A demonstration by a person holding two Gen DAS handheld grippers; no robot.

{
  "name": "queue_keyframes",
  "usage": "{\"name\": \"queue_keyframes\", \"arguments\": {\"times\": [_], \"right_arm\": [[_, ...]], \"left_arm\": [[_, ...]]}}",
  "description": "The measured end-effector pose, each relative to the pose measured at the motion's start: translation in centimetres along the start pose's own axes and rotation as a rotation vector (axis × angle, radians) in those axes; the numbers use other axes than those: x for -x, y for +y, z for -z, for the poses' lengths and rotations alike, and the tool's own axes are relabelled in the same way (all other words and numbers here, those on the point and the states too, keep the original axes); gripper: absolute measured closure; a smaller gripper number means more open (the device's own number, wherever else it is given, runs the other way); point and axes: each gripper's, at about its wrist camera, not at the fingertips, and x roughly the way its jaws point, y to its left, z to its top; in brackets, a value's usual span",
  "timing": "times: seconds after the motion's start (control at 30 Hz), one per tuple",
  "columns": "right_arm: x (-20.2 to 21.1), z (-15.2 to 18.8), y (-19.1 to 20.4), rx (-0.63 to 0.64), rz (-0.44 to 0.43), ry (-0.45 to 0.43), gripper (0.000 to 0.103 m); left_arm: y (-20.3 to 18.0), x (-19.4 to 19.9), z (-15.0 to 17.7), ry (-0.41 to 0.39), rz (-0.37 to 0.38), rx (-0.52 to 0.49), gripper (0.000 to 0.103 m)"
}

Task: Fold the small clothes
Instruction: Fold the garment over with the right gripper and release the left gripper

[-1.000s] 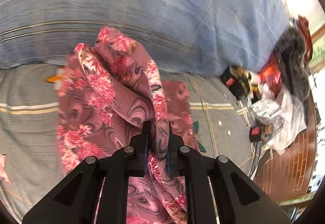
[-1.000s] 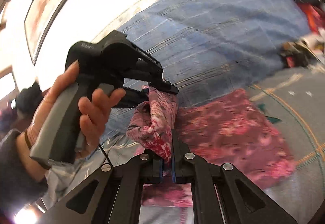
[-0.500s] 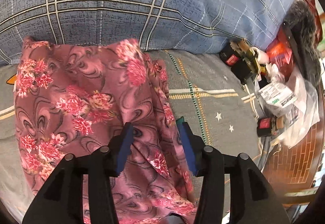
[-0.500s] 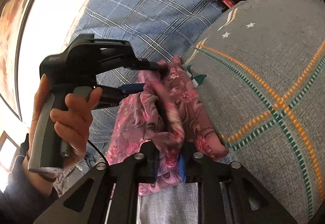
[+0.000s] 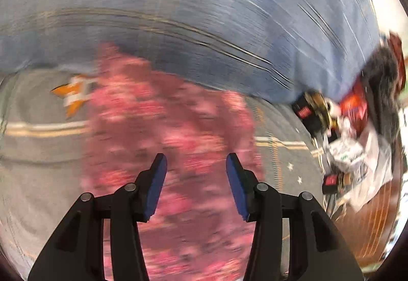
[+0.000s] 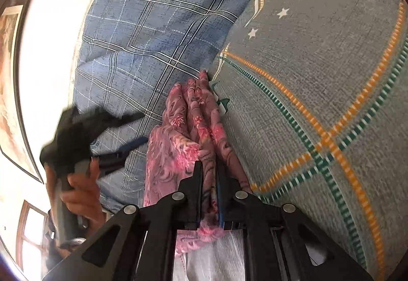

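A pink floral garment (image 5: 176, 143) lies on the grey bedsheet (image 5: 38, 169) below a blue plaid pillow; the left wrist view is motion-blurred. My left gripper (image 5: 196, 166) is open and empty above the garment. In the right wrist view my right gripper (image 6: 209, 171) is shut on a bunched fold of the same garment (image 6: 193, 112), which lies along the seam between the pillow and the sheet. The left gripper (image 6: 127, 128) shows there, blurred, in a hand at the left, off the cloth.
The blue plaid pillow (image 6: 153, 26) sits behind the garment. A clutter of small boxes, packets and a plastic bag (image 5: 349, 143) lies at the bed's right edge, with a brown wooden surface (image 5: 369, 225) beyond. The grey sheet (image 6: 318, 77) has orange and green stripes.
My left gripper let go of the garment, opened wide and pulled back from it. My right gripper stayed shut on the cloth and lowered it flatter against the pillow and sheet.
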Motion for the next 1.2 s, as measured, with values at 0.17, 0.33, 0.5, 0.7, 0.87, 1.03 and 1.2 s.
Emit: {"name": "queue_keyframes", "arguments": {"times": [0.17, 0.33, 0.5, 0.7, 0.87, 1.03, 1.2], "right_arm": [[1.7, -3.1, 5.6, 0.158, -0.075, -0.165, 0.058], [-8.1, -6.1, 7.9, 0.248, -0.017, 0.052, 0.05], [-13.6, -5.1, 7.4, 0.324, 0.123, 0.132, 0.049], [-12.0, -6.6, 8.1, 0.332, -0.004, 0.039, 0.099], [-12.5, -7.6, 5.0, 0.245, 0.072, 0.047, 0.099], [-12.4, -7.8, 4.4, 0.195, 0.085, 0.107, 0.092], [-10.5, -7.2, 5.5, 0.295, 0.065, 0.188, 0.068]], "left_arm": [[6.6, 0.9, 2.2, -0.025, -0.012, 0.11, 0.056], [8.1, 0.2, 3.6, 0.0, 0.004, 0.137, 0.056], [7.7, 0.5, 3.0, -0.035, 0.01, 0.094, 0.056], [6.6, 0.0, 2.9, -0.096, -0.024, 0.084, 0.051], [5.3, -1.2, 3.4, -0.095, -0.093, 0.022, 0.049], [5.3, -0.4, 4.7, -0.091, -0.082, 0.045, 0.048], [4.0, 0.8, 7.1, -0.138, -0.108, 0.002, 0.048]]}}
